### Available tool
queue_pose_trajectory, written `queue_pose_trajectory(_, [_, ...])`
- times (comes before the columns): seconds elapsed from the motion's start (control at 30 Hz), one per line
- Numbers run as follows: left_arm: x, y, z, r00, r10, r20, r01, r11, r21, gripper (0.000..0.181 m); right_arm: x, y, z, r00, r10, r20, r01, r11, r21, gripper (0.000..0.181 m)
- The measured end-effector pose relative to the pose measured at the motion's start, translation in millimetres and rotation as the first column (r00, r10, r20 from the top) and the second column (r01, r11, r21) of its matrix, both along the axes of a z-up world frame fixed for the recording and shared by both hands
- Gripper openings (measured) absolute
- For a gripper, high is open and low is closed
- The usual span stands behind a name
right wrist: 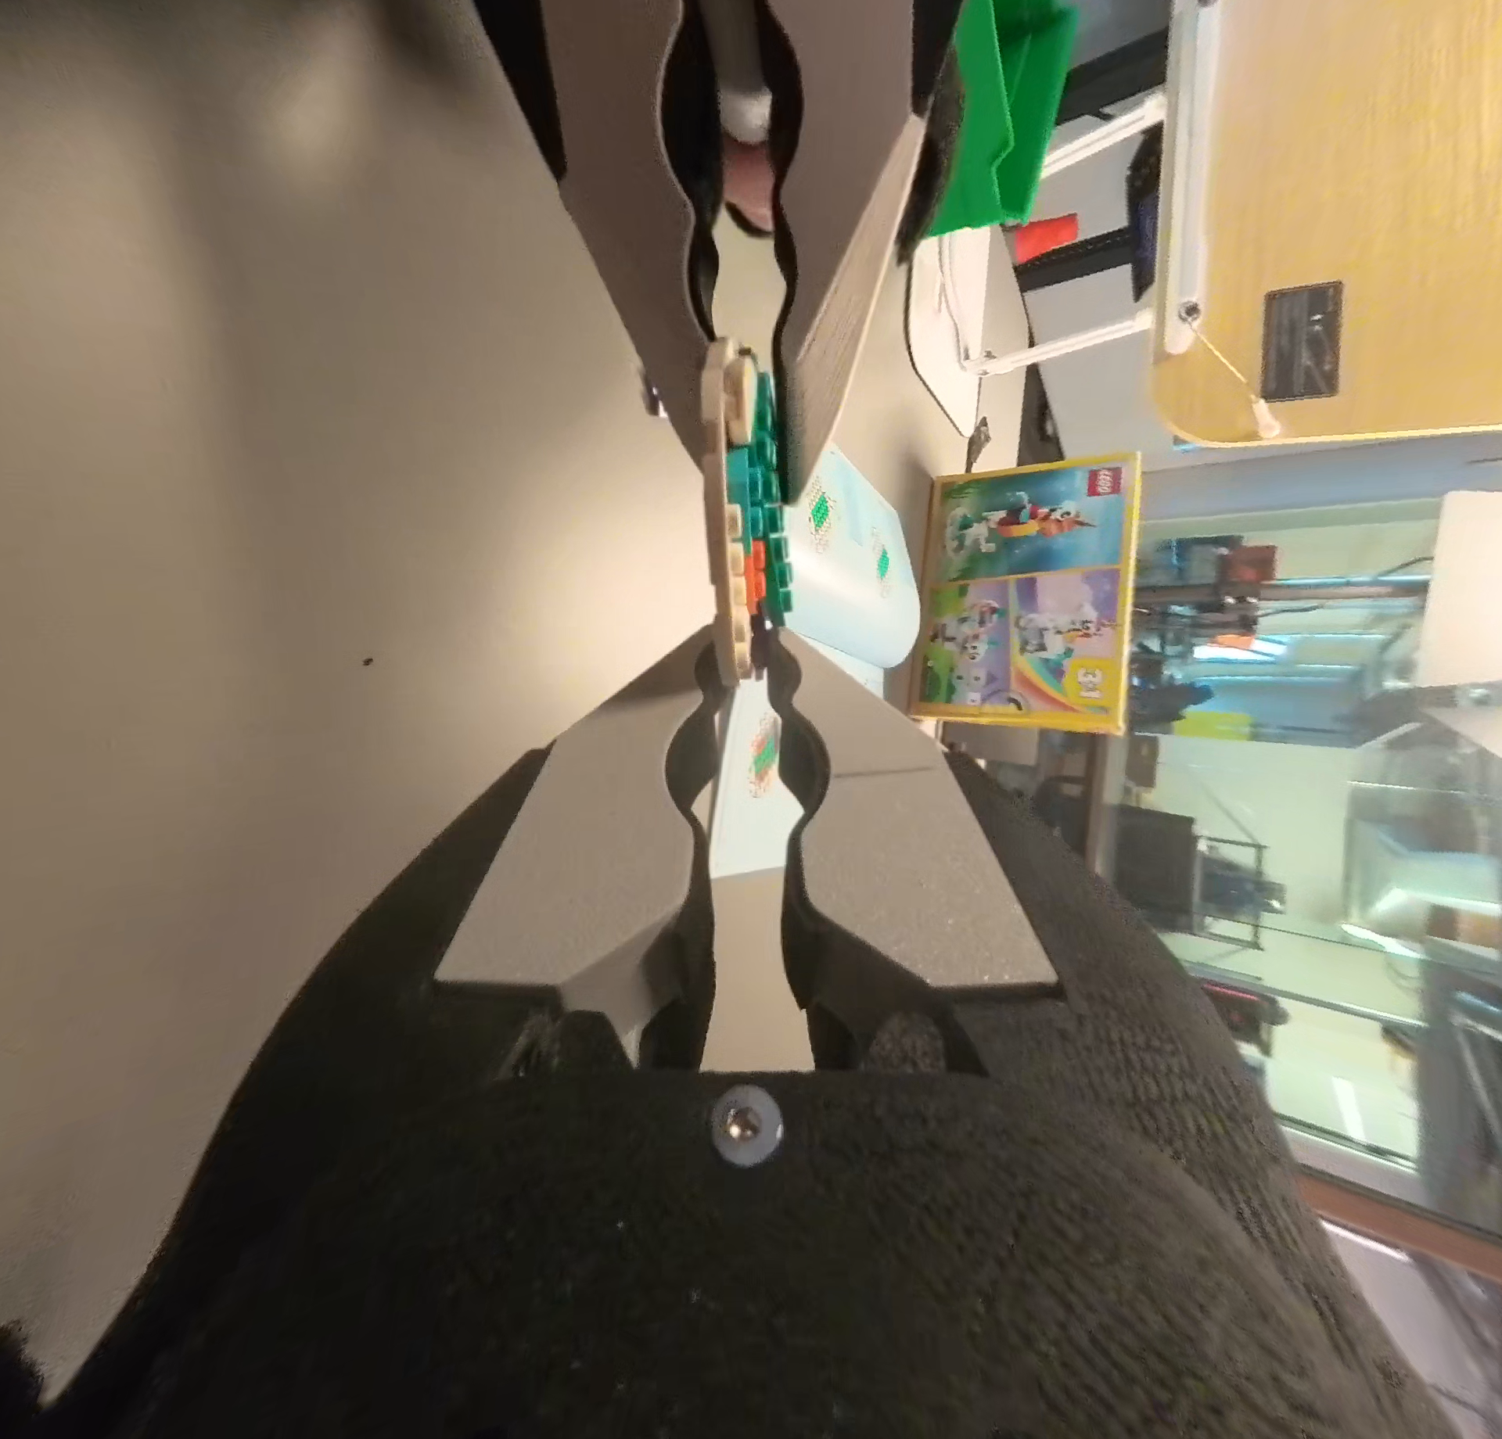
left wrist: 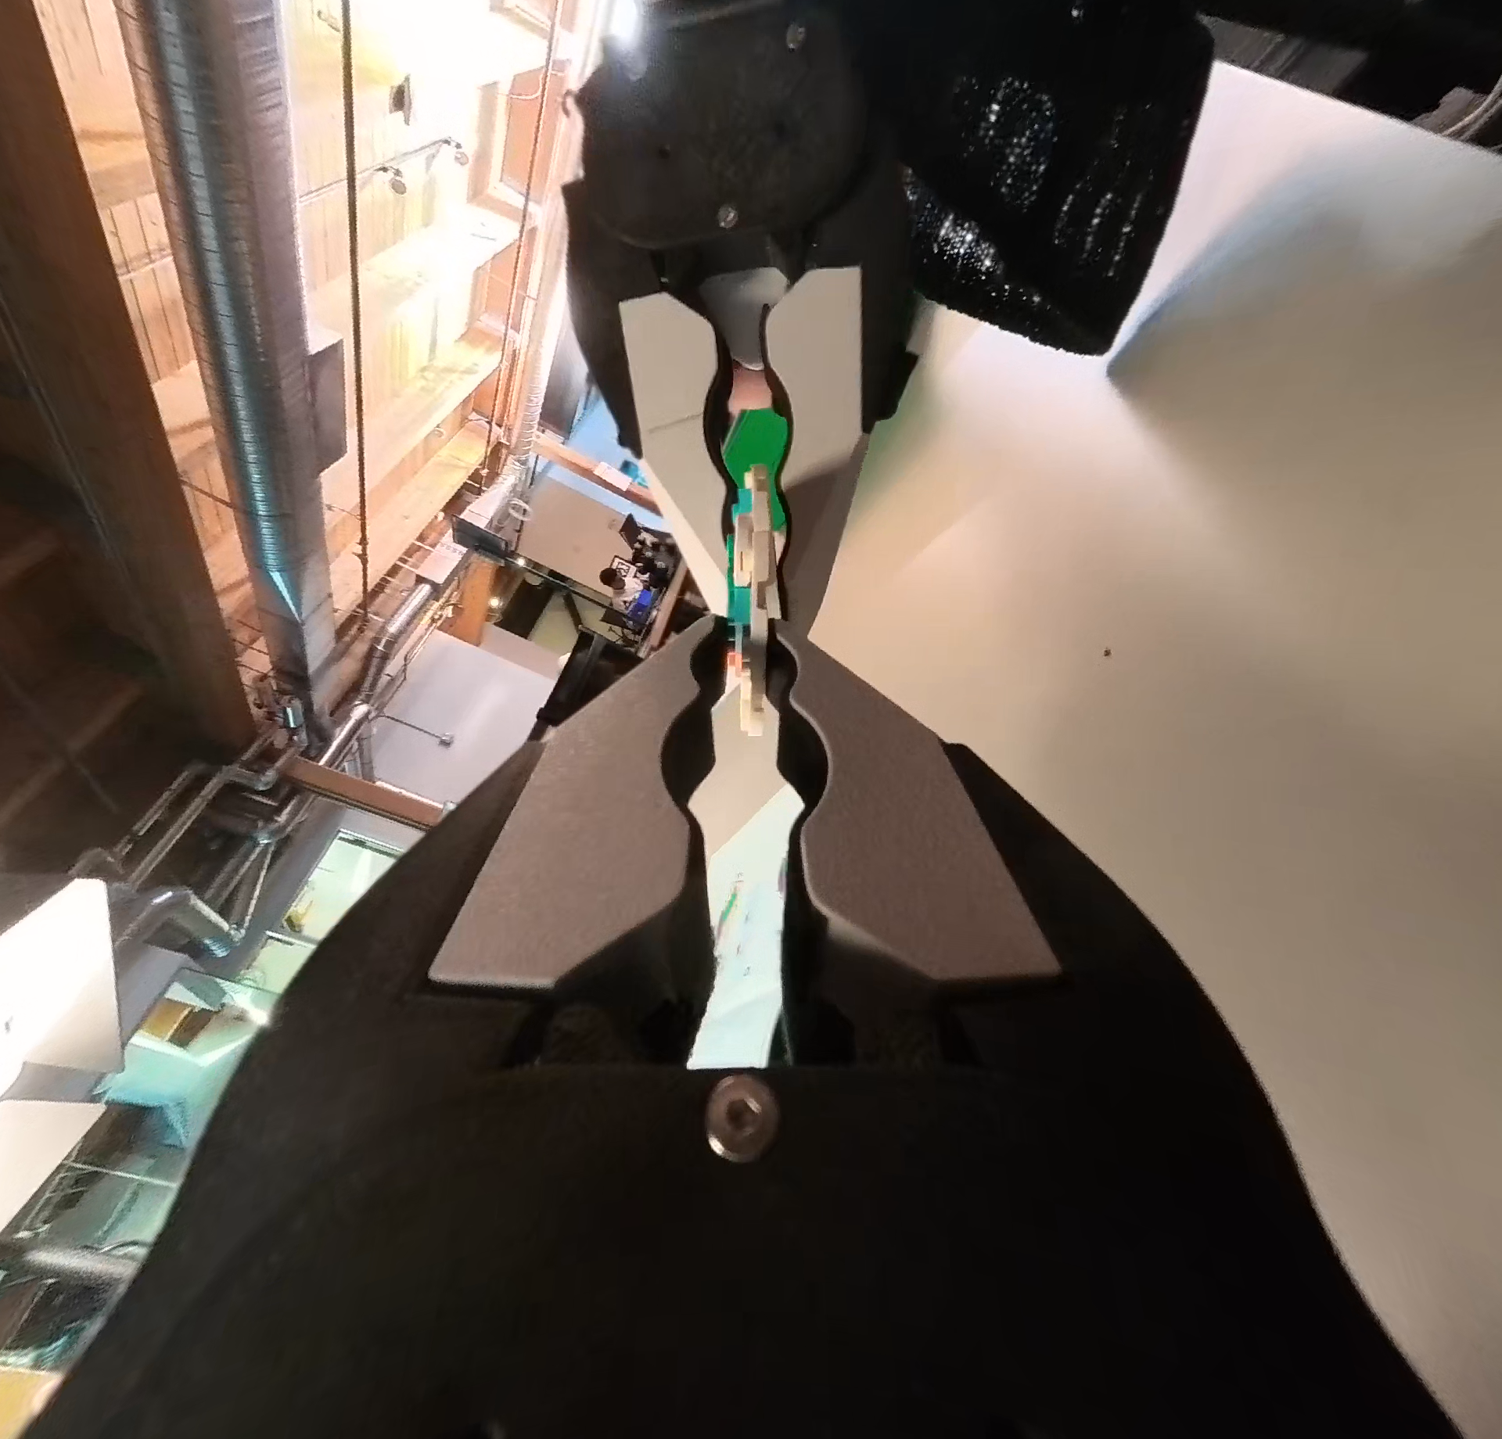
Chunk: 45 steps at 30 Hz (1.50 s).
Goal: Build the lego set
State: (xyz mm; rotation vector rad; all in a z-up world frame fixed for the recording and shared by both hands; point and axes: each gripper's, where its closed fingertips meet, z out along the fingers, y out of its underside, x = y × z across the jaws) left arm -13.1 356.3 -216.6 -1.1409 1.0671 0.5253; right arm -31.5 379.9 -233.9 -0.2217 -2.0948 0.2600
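Observation:
A flat lego assembly, a tan plate with teal and orange bricks on it, is seen edge-on and held above the white table between both grippers. My right gripper is shut on its near end. My left gripper comes in from the opposite side and is shut on the far end. In the left wrist view the same assembly runs from my left gripper to the right gripper, which faces it tip to tip. Both views are rolled sideways.
An open instruction booklet lies on the table behind the assembly. The yellow-edged lego box stands beyond it, and a green bin is near the table edge. The table also shows in the left wrist view. Only a small space, under 4 cm, lies between the two pairs of fingers.

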Motion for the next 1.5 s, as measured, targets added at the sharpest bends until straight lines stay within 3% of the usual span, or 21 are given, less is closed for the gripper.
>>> queue_pose_trajectory(0.33, [10, -6, 2, 0.995, -0.077, 0.063, 0.08, 0.996, -0.04, 0.007, 4, 1, 5, 0.998, 0.01, -0.058, -0.007, 0.998, 0.055, 0.007])
queue_pose_trajectory(0.9, [-10, 4, -3, 0.992, 0.085, -0.095, -0.082, 0.996, 0.029, 0.007, -2, 16, 3, 0.993, -0.058, -0.099, 0.069, 0.991, 0.112, 0.006])
queue_pose_trajectory(0.97, [-19, 9, -10, 0.985, 0.123, -0.122, -0.127, 0.992, -0.02, 0.007, -2, 23, 3, 0.991, -0.09, -0.097, 0.096, 0.994, 0.06, 0.006])
queue_pose_trajectory(1.07, [-27, 18, -42, 0.975, 0.152, -0.16, -0.183, 0.963, -0.197, 0.007, -2, 34, -1, 0.987, -0.132, -0.093, 0.132, 0.991, -0.011, 0.006])
queue_pose_trajectory(1.23, [-33, 23, -78, 0.946, 0.169, -0.276, -0.256, 0.913, -0.318, 0.007, -10, 42, -14, 0.979, -0.143, -0.142, 0.133, 0.988, -0.076, 0.006])
queue_pose_trajectory(1.5, [-40, 24, -94, 0.954, 0.19, -0.231, -0.276, 0.858, -0.434, 0.017, -33, 38, -32, 0.964, -0.059, -0.259, 0.045, 0.997, -0.061, 0.006])
